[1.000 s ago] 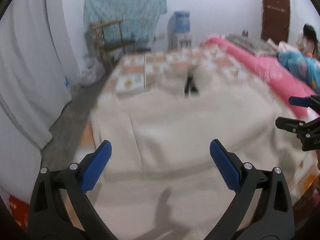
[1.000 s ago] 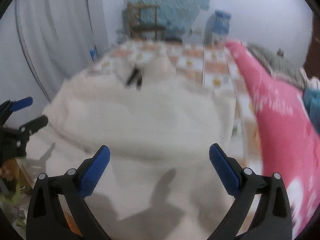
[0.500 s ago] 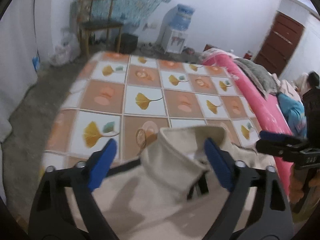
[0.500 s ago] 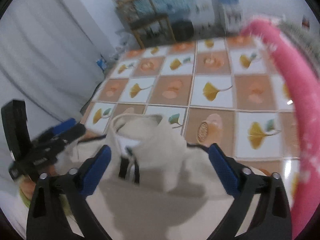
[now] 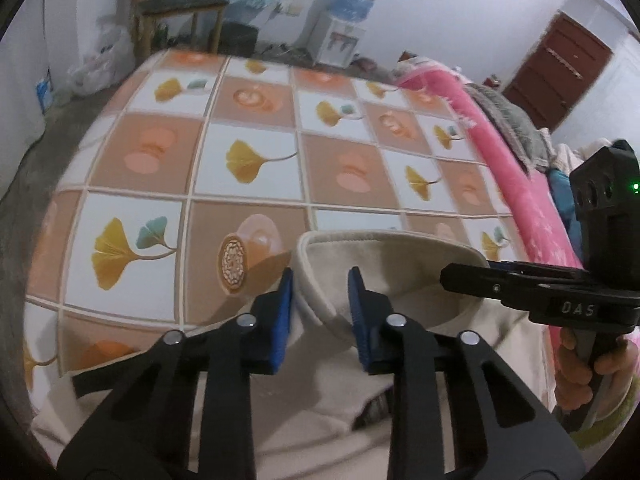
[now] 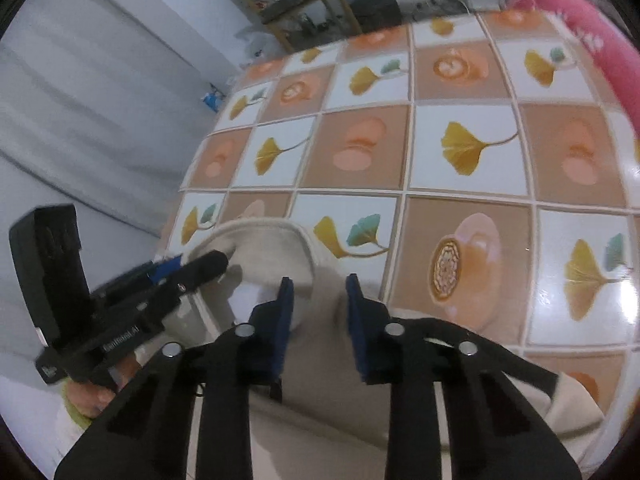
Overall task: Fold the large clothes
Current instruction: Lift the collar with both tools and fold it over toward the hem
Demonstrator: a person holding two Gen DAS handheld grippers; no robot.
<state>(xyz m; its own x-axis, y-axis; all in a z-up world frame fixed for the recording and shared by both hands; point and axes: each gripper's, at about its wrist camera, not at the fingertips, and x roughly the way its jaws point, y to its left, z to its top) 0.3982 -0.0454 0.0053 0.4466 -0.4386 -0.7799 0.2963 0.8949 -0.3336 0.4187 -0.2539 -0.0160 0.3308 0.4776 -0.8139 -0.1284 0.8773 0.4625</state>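
A cream garment with a stand-up collar lies on the bed; it also shows in the right wrist view. My left gripper has its blue pads narrowed around the collar's left edge, with a gap still showing. My right gripper has its pads narrowed around the collar's right side in the same way. Each gripper shows in the other's view: the right one at the collar's right end, the left one at its left end.
The bed wears a checked sheet with ginkgo leaves. A pink blanket runs along its right side. A chair, a water dispenser and a brown door stand beyond. A grey curtain hangs left.
Both grippers moved forward from the garment's body to its collar. Their jaws went from wide open to nearly closed around the collar's two sides.
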